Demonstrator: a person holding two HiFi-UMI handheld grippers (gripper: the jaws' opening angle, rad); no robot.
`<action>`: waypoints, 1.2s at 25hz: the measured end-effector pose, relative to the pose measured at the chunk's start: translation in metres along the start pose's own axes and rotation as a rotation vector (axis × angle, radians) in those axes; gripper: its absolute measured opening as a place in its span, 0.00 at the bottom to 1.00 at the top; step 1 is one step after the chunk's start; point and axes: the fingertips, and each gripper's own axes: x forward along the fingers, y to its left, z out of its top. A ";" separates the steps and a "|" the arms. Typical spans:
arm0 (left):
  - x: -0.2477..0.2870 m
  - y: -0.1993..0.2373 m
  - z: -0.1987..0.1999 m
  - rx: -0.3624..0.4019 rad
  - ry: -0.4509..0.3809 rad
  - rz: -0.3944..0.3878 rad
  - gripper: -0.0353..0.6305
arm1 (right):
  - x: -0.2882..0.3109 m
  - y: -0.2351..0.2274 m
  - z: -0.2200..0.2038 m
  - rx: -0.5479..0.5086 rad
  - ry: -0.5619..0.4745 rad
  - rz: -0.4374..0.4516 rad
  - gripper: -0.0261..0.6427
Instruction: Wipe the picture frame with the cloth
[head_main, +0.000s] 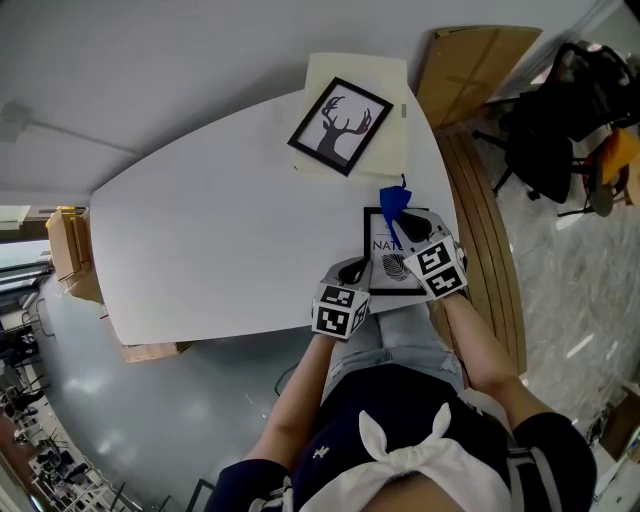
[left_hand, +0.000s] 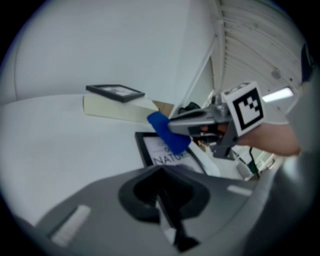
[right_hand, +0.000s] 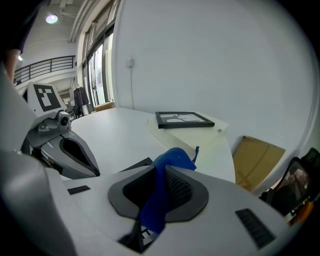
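A black picture frame (head_main: 385, 262) with printed lettering lies flat near the table's front right edge; it also shows in the left gripper view (left_hand: 162, 152) and, as a dark corner (right_hand: 137, 164), in the right gripper view. My right gripper (head_main: 402, 228) (right_hand: 162, 172) is shut on a blue cloth (head_main: 393, 203) (right_hand: 172, 159), held just over the frame's far end. The left gripper view shows that cloth (left_hand: 167, 131) hanging from the right gripper (left_hand: 172, 127). My left gripper (head_main: 357, 268) (left_hand: 160, 172) is shut, its tips at the frame's left edge; the frame's near corner is hidden behind them.
A second black frame (head_main: 340, 125) with a deer picture lies on a cream board (head_main: 385, 150) at the far side of the white table (head_main: 220, 230). Right of the table are a slatted wooden bench (head_main: 490, 230), cardboard (head_main: 470, 70) and a black chair (head_main: 550, 130).
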 end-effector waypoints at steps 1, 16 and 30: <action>0.001 0.000 -0.001 0.002 0.003 0.000 0.06 | 0.002 -0.001 -0.002 -0.006 0.006 -0.004 0.12; 0.010 0.004 -0.011 0.024 0.050 0.006 0.06 | 0.018 -0.005 -0.018 -0.023 0.089 -0.019 0.12; 0.009 0.003 -0.011 0.017 0.059 -0.017 0.06 | 0.026 0.004 -0.012 0.003 0.092 0.000 0.12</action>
